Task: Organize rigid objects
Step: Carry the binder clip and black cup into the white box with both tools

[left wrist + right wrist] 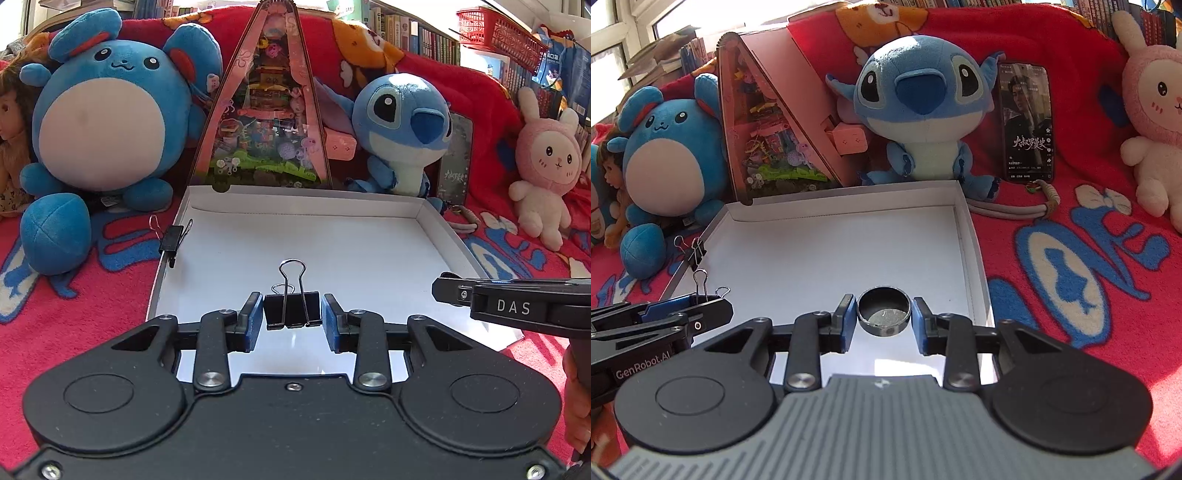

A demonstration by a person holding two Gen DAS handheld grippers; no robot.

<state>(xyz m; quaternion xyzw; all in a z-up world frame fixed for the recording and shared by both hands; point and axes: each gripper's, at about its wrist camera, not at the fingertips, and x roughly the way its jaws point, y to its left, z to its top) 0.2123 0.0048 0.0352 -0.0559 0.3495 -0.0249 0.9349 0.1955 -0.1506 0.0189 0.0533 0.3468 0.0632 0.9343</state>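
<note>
Black hand-held gripper (291, 317) with blue pads (252, 325), silver screws, "DAS" lettering.

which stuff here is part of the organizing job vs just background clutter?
In play:
- binder clip between the left gripper fingers
- round metal tin between the right gripper fingers
- second binder clip on the box's left wall
- white box

Lying about:
- blue round plush
- Stitch plush
- pink bunny plush
- phone
- triangular diorama
- red blanket
</note>
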